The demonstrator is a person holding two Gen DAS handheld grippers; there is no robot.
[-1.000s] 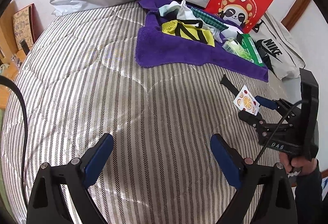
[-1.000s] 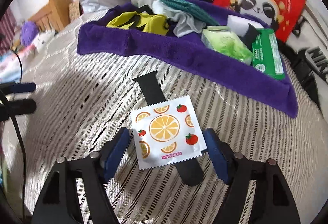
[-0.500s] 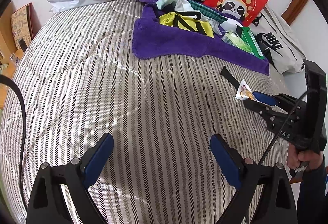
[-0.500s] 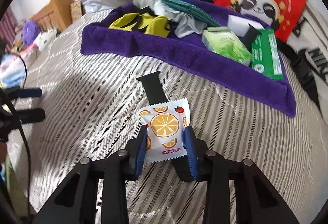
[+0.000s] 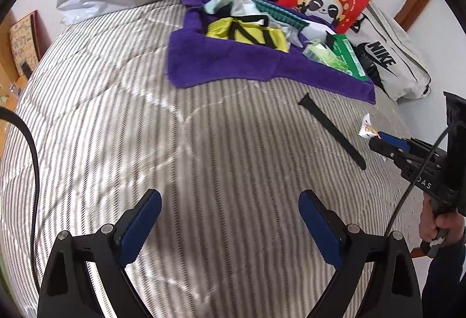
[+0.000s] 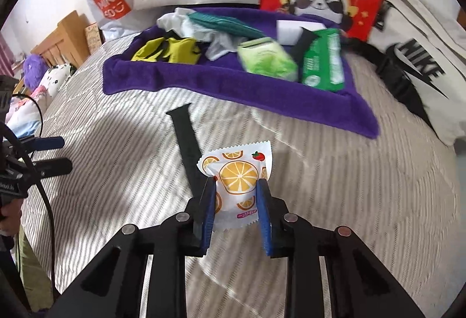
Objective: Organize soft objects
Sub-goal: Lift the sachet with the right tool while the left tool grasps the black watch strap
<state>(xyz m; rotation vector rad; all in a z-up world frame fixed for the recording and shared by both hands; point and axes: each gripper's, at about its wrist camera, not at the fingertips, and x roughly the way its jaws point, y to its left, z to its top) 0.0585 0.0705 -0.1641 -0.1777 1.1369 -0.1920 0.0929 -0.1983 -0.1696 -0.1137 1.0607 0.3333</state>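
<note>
Striped bedspread (image 5: 122,102), shopping bags and a newspaper propped along the far wall. Right gripper (image 6: 236,192) has just closed its jaws on the orange-print wet-wipe sachet (image 6: 237,172); a second ago it lay flat between spread pads, now it is pinched, buckled and lifted clear of the black watch strap (image 6: 185,140) it covered. Left gripper (image 5: 230,226) hangs over bare bedding, jaws wide, holding nothing. Pick looks secure; likely next is carrying it to the purple towel (image 6: 209,85), where the other soft items are piled.
</note>
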